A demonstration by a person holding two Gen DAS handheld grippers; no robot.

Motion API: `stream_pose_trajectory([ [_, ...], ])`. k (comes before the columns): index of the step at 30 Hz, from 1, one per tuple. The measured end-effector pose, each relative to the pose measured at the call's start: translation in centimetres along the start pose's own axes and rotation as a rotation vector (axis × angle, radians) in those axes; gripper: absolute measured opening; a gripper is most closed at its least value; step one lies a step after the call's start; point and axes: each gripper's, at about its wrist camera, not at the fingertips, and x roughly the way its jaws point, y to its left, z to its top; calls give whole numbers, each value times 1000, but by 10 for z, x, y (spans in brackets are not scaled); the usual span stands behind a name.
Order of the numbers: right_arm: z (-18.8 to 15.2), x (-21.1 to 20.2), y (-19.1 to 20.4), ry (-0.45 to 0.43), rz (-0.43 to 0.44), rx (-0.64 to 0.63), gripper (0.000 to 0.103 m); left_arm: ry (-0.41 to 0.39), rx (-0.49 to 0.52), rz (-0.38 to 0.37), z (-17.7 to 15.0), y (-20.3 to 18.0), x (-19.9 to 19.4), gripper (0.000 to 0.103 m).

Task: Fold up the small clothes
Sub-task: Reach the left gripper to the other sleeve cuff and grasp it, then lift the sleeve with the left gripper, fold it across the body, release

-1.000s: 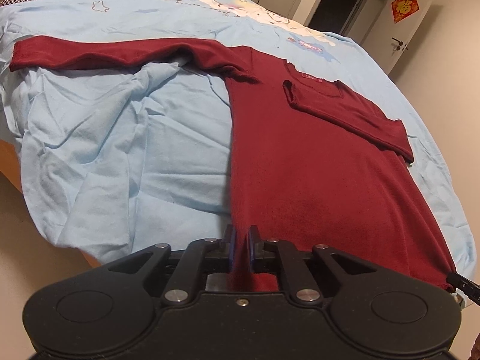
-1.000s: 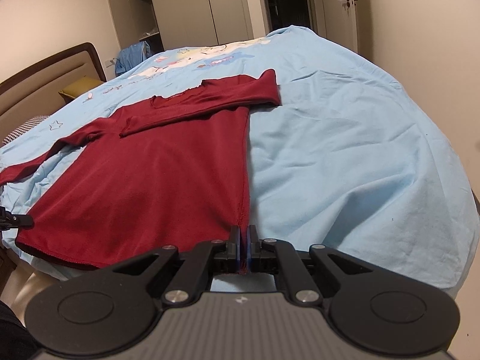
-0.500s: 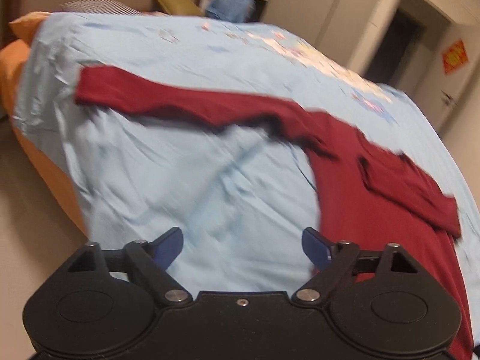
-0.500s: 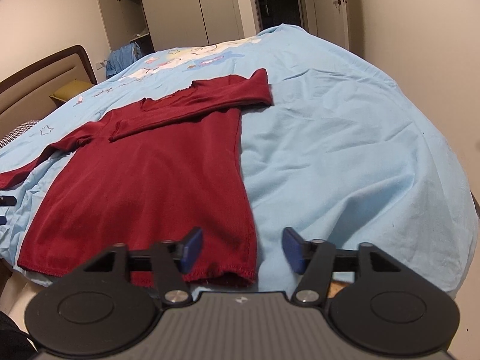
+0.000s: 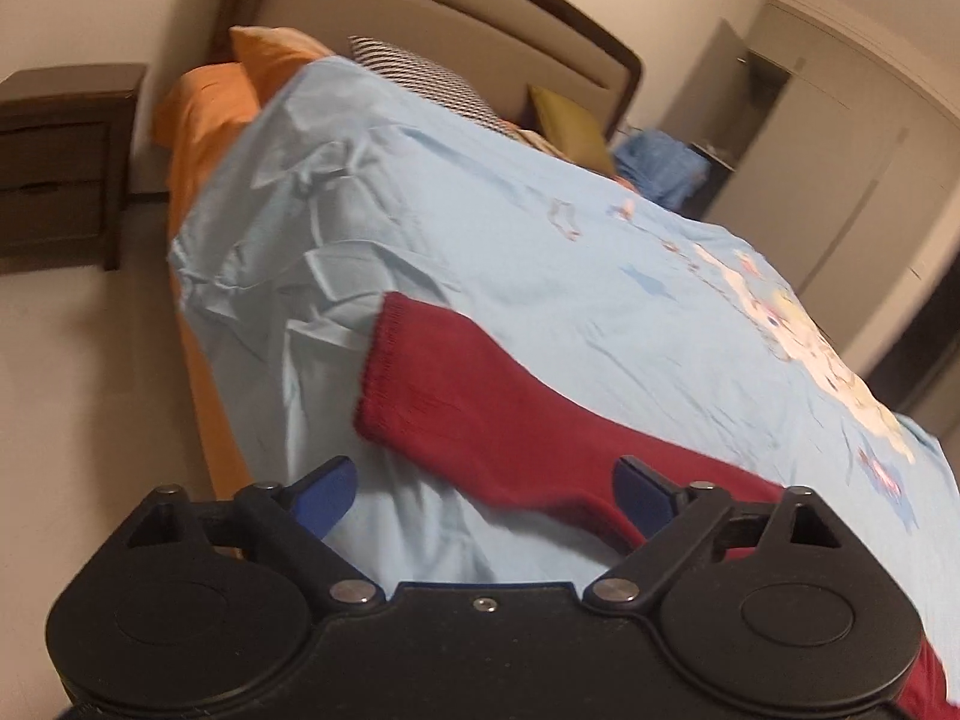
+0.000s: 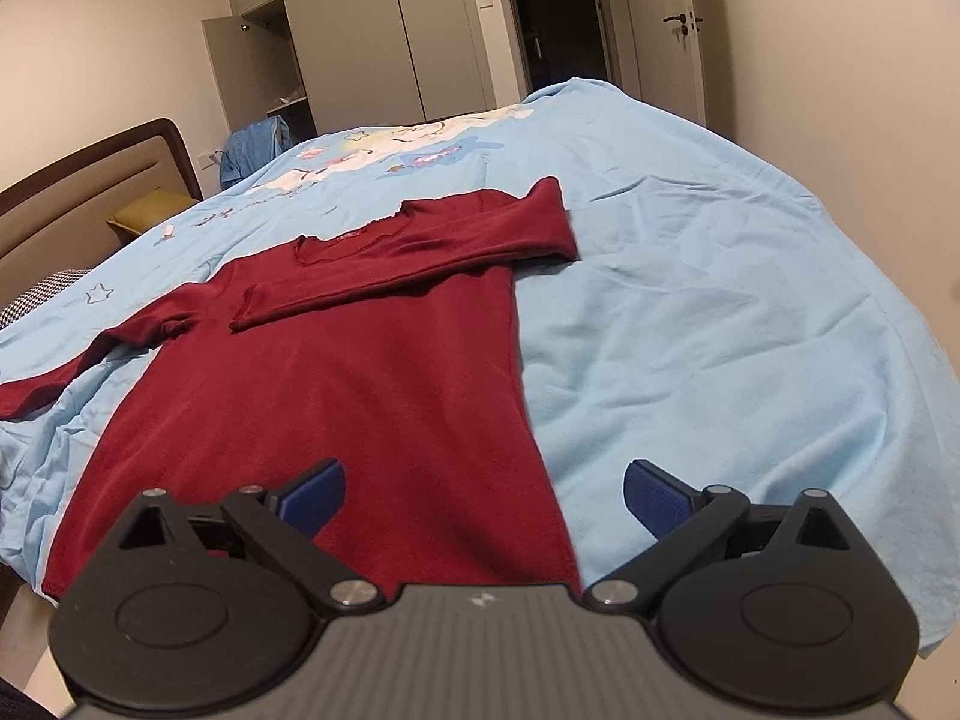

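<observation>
Both tongs let go of the red shirt [image 6: 336,396]. Left tongs [image 5: 486,495], closing a little, reach its flat sleeve; right tongs [image 6: 483,495] open wide, empty. One sleeve is folded.

Dark red long-sleeved knit sweater [image 6: 360,372] lies flat on light blue printed bedsheet [image 6: 720,330], neck toward your far side, hem nearest you. One sleeve [image 6: 408,258] folded across chest; other sleeve [image 5: 468,396] stretched out left, cuff near bed's left edge. Your right claw [image 6: 483,495] over hem's right corner, your left claw [image 5: 483,492] over outstretched sleeve. Padded brown-framed headboard [image 5: 480,18], pillows far left. Dark wooden nightstand [image 5: 60,162] left of bed. Wardrobe [image 6: 360,42], door beyond.
</observation>
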Motion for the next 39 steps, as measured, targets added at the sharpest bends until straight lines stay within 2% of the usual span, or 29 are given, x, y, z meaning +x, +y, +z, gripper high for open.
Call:
stream_pose_trajectory([
  [2,1,1,1,5,4,3,102,-6,-34,11,5,7,7,81],
  [5,0,3,3,12,8,6,102,-12,-66,19,10,14,17,63],
  [7,0,4,5,16,10,7,102,-2,-80,32,13,16,22,39],
  [12,1,5,8,22,14,6,102,-13,-93,40,20,21,21,11],
  [13,1,6,8,23,16,7,102,-17,-82,43,21,20,19,8],
  [17,0,9,10,36,25,5,102,-63,-19,44,29,12,8,6],
  [21,1,11,14,36,37,1,102,-125,34,32,49,2,2,5],
  [26,1,13,15,36,47,-2,102,-231,122,-39,79,-24,-8,5],
  [33,2,15,13,28,59,10,102,-335,292,-227,92,-102,-38,5],
  [39,3,16,10,12,74,19,102,-353,419,-419,69,-191,-63,5],
])
